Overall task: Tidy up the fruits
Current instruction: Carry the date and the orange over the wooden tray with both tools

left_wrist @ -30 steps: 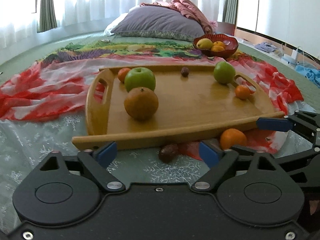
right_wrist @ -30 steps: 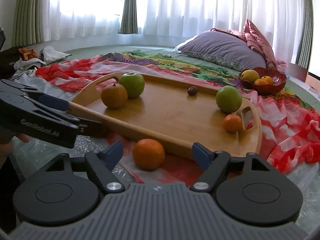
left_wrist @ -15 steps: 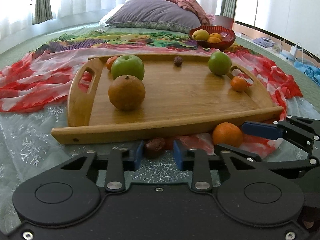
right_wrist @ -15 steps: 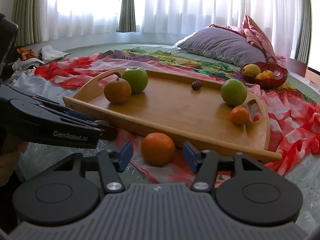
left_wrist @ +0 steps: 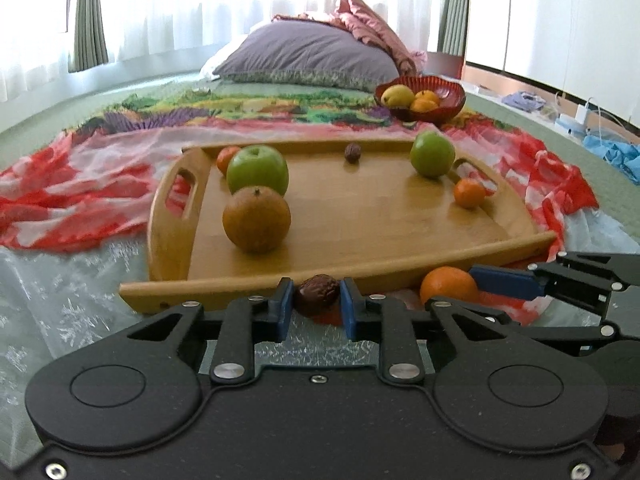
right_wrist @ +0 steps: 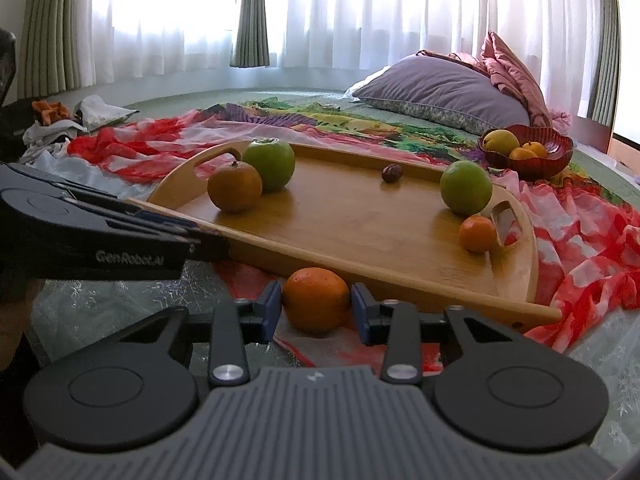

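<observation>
A small dark brown fruit (left_wrist: 318,298) sits on the cloth just in front of the wooden tray (left_wrist: 200,292), and my left gripper (left_wrist: 316,308) is shut on it, blue pads pressing both sides. To its right lies an orange (left_wrist: 450,286). In the right wrist view that orange (right_wrist: 316,300) is between the pads of my right gripper (right_wrist: 316,310), whose jaws are closing and touch its two sides. On the tray (right_wrist: 400,276) stand two green apples (left_wrist: 258,170) (left_wrist: 432,154), a brownish round fruit (left_wrist: 256,220), small mandarins (left_wrist: 468,193) and another dark fruit (left_wrist: 353,153).
A red bowl (left_wrist: 440,114) with yellow and orange fruit stands beyond the tray on the right. A grey pillow (left_wrist: 304,56) lies at the back. Red patterned cloth (left_wrist: 60,200) spreads around the tray. Clothes and cables lie at the far right.
Both grippers went from wide open to closed around their fruit: the left on the dark brown fruit, the right on the orange. Both moved slightly closer to the tray's front rim.
</observation>
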The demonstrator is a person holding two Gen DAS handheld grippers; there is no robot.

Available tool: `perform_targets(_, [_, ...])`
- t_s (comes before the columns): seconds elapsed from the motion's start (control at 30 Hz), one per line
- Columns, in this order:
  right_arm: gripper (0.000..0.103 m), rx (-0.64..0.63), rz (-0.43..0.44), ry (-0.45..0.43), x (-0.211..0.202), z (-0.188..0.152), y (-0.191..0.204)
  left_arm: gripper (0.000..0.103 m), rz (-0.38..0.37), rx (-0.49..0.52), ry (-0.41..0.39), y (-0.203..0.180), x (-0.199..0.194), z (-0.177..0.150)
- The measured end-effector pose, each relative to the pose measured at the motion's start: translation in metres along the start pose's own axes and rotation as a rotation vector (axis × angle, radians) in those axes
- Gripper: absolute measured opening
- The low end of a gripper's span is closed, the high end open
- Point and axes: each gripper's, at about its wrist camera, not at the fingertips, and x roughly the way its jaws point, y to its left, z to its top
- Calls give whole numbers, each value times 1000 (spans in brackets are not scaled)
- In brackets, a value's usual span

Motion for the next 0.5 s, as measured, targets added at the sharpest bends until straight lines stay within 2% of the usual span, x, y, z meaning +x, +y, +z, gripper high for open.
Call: perform_targets(0.5, [42,14,-57,-91,-16,23,-10,24,-7,22,-66,-5,-8,24])
